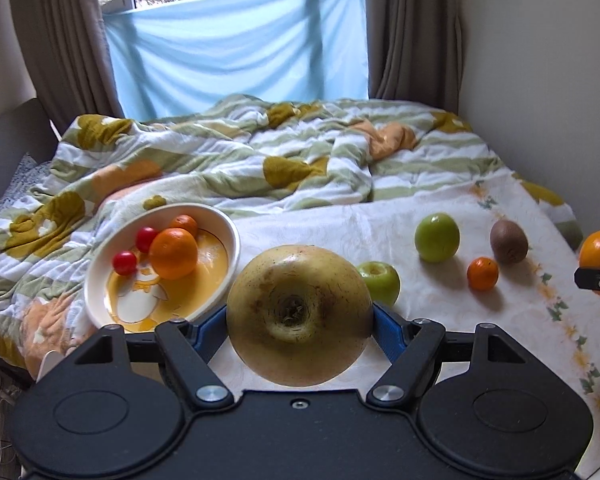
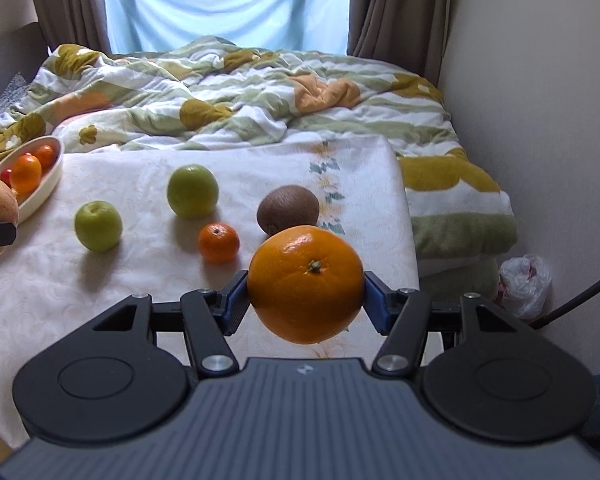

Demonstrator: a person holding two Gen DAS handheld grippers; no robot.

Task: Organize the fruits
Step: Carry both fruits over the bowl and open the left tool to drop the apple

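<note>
Lying loose: two green apples point(image 2: 98, 225), one kiwi point(image 2: 288, 209).

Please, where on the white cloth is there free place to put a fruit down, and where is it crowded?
Free: the near cloth in front of the small green apple, and the strip between bowl and big green apple. Crowded: around tangerine and kiwi.

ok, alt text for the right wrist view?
The right gripper holds a large orange above a white cloth on a bed. On the cloth lie two green apples, a small mandarin and a kiwi; a fruit bowl sits at left.
</note>
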